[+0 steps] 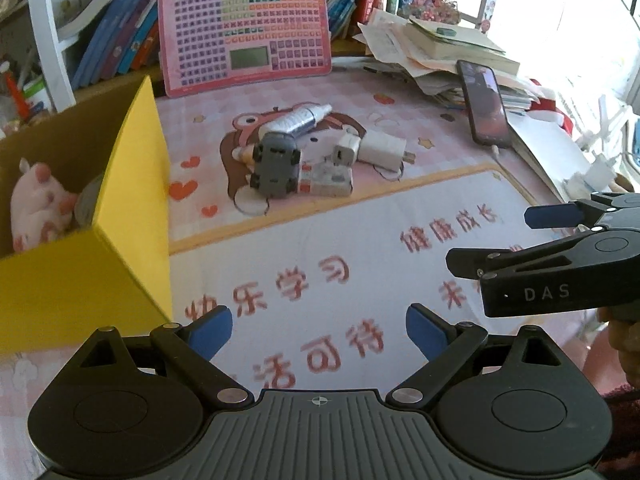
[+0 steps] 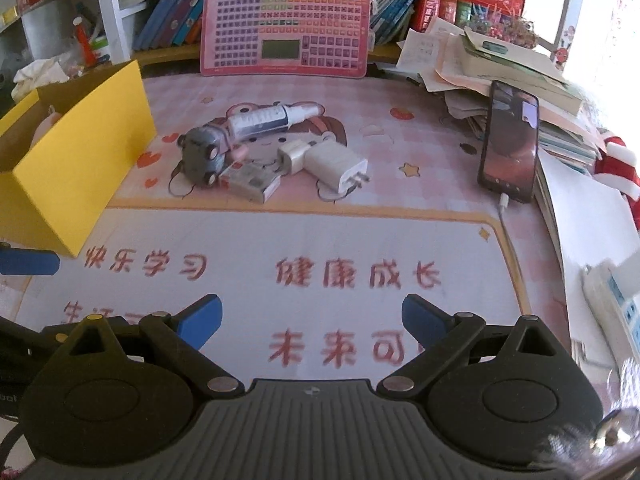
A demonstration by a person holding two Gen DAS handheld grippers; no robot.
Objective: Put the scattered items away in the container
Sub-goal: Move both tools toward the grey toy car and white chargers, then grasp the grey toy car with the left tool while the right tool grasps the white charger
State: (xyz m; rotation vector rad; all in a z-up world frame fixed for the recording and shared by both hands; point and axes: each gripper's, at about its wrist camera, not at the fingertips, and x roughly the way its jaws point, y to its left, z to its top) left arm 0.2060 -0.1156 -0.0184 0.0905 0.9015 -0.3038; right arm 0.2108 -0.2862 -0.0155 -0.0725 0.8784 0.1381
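A yellow cardboard box point(image 1: 132, 184) stands at the left of the desk mat, also in the right wrist view point(image 2: 80, 160). A pink plush pig point(image 1: 36, 204) lies inside it. A pile sits mid-mat: an upturned grey toy car point(image 1: 276, 164), a white spray bottle point(image 1: 300, 120), a small flat box point(image 1: 326, 178), a small white plug point(image 1: 346, 150) and a larger white charger point(image 1: 382, 150). The same pile shows in the right wrist view: car point(image 2: 202, 154), bottle point(image 2: 268, 118), charger point(image 2: 334, 166). My left gripper point(image 1: 320, 330) is open and empty, near the mat's front. My right gripper point(image 2: 312, 320) is open and empty.
A pink keyboard toy point(image 1: 244, 36) leans against bookshelves at the back. A phone point(image 2: 510, 142) leans on a stack of books and papers point(image 2: 500, 60) at the right, with a cable plugged in. The right gripper's body point(image 1: 560, 276) shows at the right of the left wrist view.
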